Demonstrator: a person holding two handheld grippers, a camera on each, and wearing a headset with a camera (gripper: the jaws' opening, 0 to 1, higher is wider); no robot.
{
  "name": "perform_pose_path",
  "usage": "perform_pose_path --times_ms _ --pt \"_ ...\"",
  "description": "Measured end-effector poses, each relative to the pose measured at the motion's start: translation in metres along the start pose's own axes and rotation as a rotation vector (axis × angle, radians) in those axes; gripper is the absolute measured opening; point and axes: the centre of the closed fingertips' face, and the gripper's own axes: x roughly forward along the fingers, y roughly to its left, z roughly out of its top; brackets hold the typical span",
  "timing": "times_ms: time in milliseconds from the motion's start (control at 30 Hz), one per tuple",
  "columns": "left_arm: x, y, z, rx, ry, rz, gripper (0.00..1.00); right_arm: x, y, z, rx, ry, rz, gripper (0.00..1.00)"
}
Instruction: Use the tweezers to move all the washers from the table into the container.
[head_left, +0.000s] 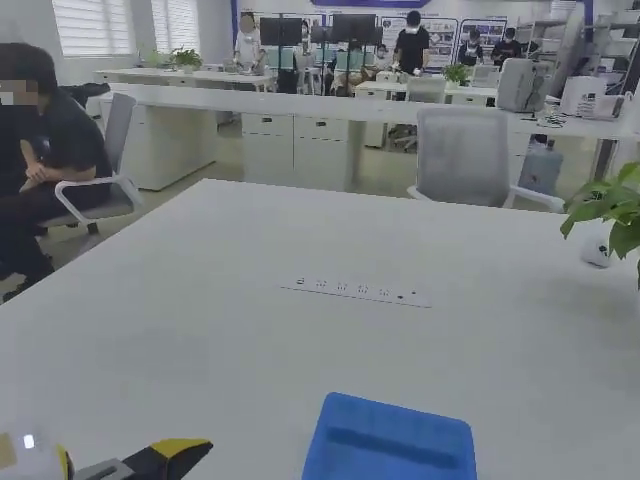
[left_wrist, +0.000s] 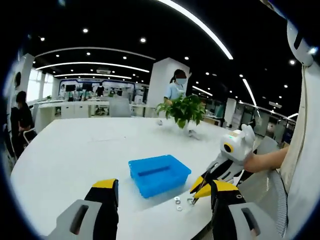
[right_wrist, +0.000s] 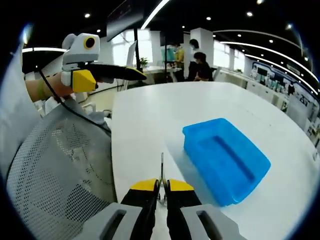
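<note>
The right gripper (right_wrist: 161, 186) has its 2 jaws clenched on the thin metal tweezers (right_wrist: 162, 165), and in the left gripper view their tip hangs just beside a few small metal washers (left_wrist: 178, 202). These lie on the white table (left_wrist: 75, 155) at about 5 o'clock from the blue plastic container (left_wrist: 159, 174). The left gripper (left_wrist: 162, 187) is released, its jaws wide apart and holding nothing. I think the step in hand is picking 1 washer, so it is better to lower the tip slowly onto a single ring, pinch its edge gently so it does not spring away, then carry it toward 11 o'clock over the container wall.
</note>
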Motion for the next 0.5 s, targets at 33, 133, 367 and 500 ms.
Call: perform_pose_path --times_ms 33,133,367,500 --pt "0.0 0.001 0.0 -0.001 -0.007 0.007 0.77 -0.002 0.0 0.002 0.017 -0.008 0.0 0.03" --pt "0.003 0.002 -0.005 -0.002 -0.018 0.032 0.77 -0.011 -0.005 0.011 0.085 -0.04 -0.009 0.03" --pt "0.01 0.001 -0.014 0.034 0.002 0.047 0.75 -0.026 -0.019 0.017 0.133 -0.058 -0.043 0.03" --pt "0.008 0.004 -0.012 0.03 -0.028 0.052 0.74 -0.026 -0.023 0.017 0.205 -0.082 -0.041 0.03"
